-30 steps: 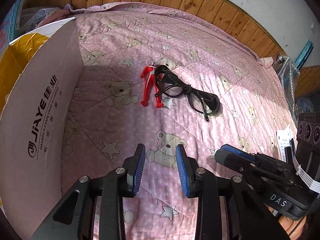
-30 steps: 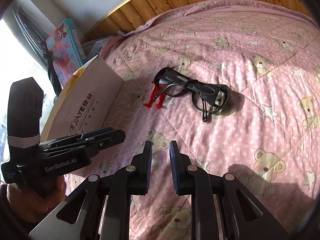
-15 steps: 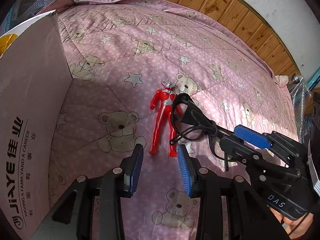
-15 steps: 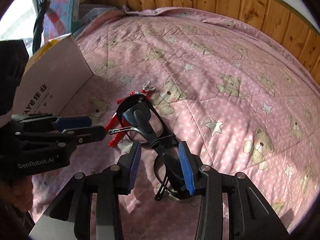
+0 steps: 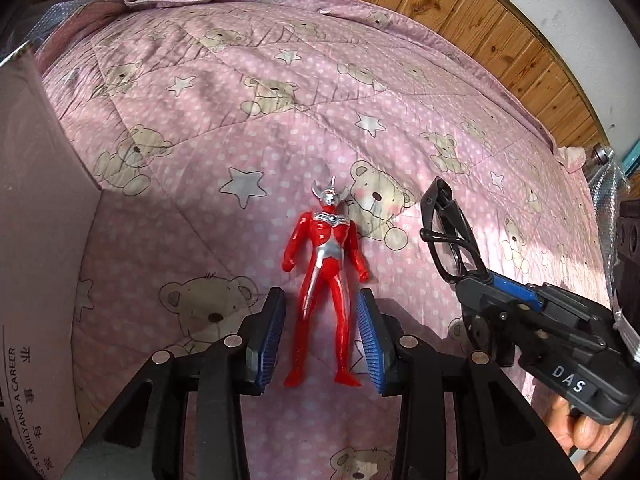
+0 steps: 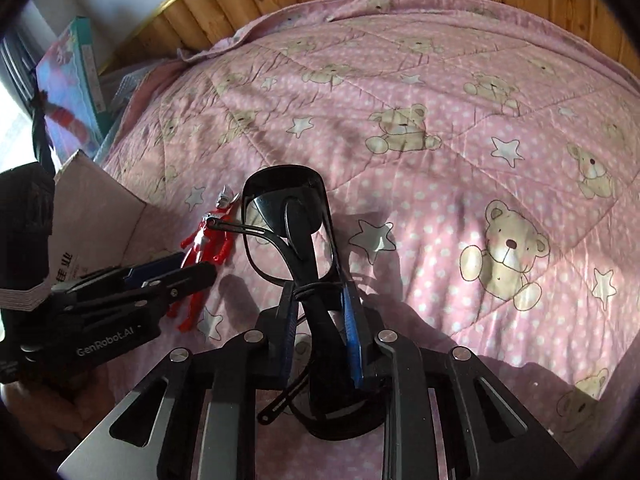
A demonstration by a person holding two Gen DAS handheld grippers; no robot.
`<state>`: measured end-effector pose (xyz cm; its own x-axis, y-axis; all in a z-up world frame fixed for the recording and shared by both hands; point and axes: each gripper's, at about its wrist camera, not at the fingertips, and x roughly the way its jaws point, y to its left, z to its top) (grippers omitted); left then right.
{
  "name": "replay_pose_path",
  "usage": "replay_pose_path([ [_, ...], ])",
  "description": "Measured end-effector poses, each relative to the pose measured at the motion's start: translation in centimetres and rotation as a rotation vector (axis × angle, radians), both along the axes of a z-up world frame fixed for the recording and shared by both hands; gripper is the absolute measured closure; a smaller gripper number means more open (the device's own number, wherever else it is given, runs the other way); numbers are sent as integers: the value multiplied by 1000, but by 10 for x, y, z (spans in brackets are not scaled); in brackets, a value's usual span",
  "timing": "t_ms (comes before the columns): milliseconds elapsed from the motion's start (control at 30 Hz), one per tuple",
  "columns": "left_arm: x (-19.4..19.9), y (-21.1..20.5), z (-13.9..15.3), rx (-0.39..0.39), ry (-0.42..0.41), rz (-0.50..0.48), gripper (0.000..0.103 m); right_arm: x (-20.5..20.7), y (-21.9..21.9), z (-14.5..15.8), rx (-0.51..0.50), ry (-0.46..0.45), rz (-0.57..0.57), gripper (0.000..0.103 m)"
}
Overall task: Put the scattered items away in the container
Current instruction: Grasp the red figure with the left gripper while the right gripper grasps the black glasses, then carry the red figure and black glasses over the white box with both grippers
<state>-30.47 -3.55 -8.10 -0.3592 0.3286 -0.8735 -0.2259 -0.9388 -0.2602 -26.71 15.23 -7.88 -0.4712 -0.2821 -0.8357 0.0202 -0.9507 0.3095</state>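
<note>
Right gripper (image 6: 320, 328) clamps one pair of glasses (image 6: 292, 232); left gripper (image 5: 320, 340) straddles one red figure (image 5: 326, 276), spread.

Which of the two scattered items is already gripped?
The black glasses: the right gripper is shut on the frame. The red figure lies on the quilt between the open left gripper fingers, ungripped.

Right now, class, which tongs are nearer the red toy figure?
Left. The left tongs straddle the red toy figure's legs, open, not gripping. The right tongs sit off to its side, shut on the black glasses.
</note>
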Motion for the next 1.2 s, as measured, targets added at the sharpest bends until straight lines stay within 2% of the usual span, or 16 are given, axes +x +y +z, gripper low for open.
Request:
replay_pose_path([
  [133, -5, 17, -2, -52, 67, -49, 63, -4, -7, -5, 30, 17, 8, 77],
  [233, -7, 25, -3, -116, 101, -94, 67, -11, -8, -10, 40, 19, 14, 65],
  [267, -8, 24, -3, -119, 110, -99, 69, -11, -10, -11, 53, 39, 27, 65],
  [300, -9, 22, -3, -115, 113, -96, 75, -10, -12, -12, 80, 50, 42, 66],
  [333, -10, 19, -3, -106, 107, -85, 76, -9, -15, -11, 96, 59, 48, 67],
  [400, -10, 8, -1, -49, 80, -57, 76, -5, -11, -9, 64, 46, 22, 68],
  [467, -5, 4, 4, -45, 83, -50, 76, 3, -7, -4, 22, 52, 0, 68],
  [600, 15, -4, 19, -26, 93, -42, 76, 28, -7, 6, -38, 61, -25, 68],
  [867, 67, -10, 48, -79, 132, -58, 76, 94, -27, 10, -112, 46, -45, 68],
  [1200, 137, -33, 83, -49, 163, -68, 76, 163, -73, 17, -152, 44, -8, 68],
])
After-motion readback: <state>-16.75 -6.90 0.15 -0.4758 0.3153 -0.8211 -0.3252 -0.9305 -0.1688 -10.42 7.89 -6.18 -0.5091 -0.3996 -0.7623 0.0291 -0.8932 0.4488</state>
